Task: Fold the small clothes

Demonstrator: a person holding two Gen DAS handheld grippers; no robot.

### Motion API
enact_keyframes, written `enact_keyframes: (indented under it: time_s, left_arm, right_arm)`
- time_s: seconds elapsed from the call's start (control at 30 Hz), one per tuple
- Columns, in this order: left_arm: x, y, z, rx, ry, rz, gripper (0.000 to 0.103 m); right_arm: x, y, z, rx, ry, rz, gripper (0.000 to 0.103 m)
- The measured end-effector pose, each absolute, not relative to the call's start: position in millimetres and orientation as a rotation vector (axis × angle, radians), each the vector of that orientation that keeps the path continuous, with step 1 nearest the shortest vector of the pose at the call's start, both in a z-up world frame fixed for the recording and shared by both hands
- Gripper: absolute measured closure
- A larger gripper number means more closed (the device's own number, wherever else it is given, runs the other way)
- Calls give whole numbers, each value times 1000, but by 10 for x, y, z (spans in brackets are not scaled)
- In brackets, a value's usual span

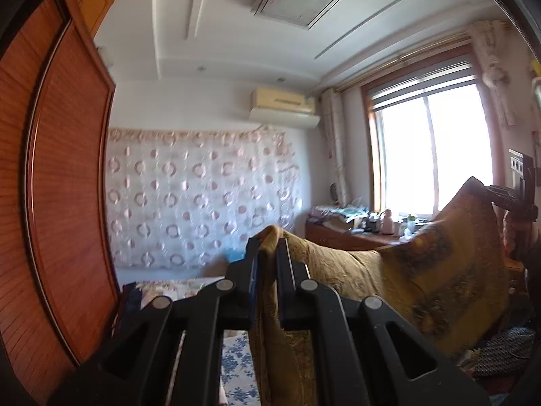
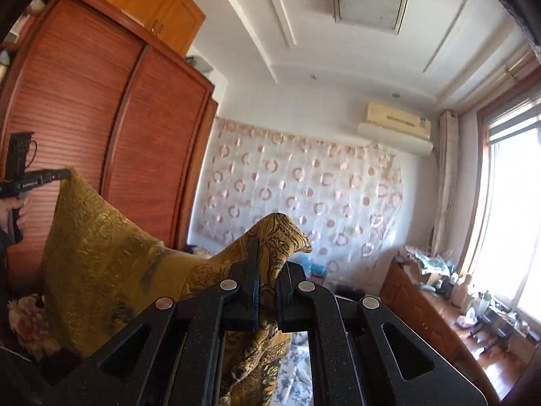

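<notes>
A golden-yellow patterned cloth [image 1: 422, 270] hangs in the air, stretched between the two grippers. My left gripper [image 1: 268, 247] is shut on one top corner, and the fabric drops down between its black fingers. My right gripper [image 2: 267, 253] is shut on the other top corner of the cloth [image 2: 101, 253], which pokes up past the fingertips. In the right wrist view the left gripper [image 2: 66, 173] shows at far left, pinching its corner, with a hand below it. In the left wrist view the right gripper [image 1: 487, 187] shows at far right at the cloth's raised corner.
A tall red-brown wardrobe [image 2: 101, 118] stands on the left. A bed with blue floral bedding [image 1: 236, 365] lies below. A cluttered wooden desk [image 2: 439, 304] runs under the bright window [image 1: 432, 152]. A circle-patterned curtain [image 1: 203, 196] covers the far wall.
</notes>
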State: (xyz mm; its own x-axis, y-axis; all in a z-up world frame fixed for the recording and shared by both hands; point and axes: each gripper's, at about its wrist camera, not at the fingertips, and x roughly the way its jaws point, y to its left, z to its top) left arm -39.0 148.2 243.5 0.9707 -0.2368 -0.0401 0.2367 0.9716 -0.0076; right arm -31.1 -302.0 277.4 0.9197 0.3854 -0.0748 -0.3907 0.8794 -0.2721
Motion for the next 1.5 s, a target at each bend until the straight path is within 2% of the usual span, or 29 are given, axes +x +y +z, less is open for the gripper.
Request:
enact_keyframes:
  time_s: [0.17, 0.37, 0.43, 0.5, 0.53, 0.57, 0.6, 0.63, 0.8, 1.2, 1.5]
  left_arm:
    - [573, 1708, 2064, -30, 165, -163, 97]
    - [1936, 1908, 1192, -28, 358, -71, 96]
    - [2360, 1934, 852, -19, 475, -74, 95]
    - [2577, 1923, 561, -1, 556, -68, 93]
    - [2643, 1906, 382, 13, 589, -44, 92]
    - [2662, 1887, 284, 10, 606, -40, 88]
    - [2665, 1886, 159, 2, 628, -41, 80]
    - [2668, 1869, 78, -2, 644, -38, 79]
    - [2534, 1741, -278, 17, 721, -46, 78]
    - [1811, 1271, -491, -11, 776, -186, 77]
    - [1776, 852, -858, 77, 878, -216, 76]
  right_arm:
    - [632, -2893, 2519, -319, 159, 372, 99]
    - [2229, -2725, 1608, -381, 383, 268, 99]
    - [2728, -2722, 1197, -357, 500, 244, 94]
    - [3147, -2731, 729, -334, 622, 186, 75]
    - [3268, -2748, 555, -324, 670, 170, 69]
    - [3365, -2760, 362, -318, 707, 154, 68]
    - [3407, -2765, 196, -312, 726, 150, 67]
    - [3432, -2753, 102, -307, 739, 163, 67]
    - [3206, -2684, -322, -335, 783, 241, 67]
    - [2410, -2909, -633, -194, 851, 309, 67]
    - [2230, -3011, -1015, -123, 910, 250, 67]
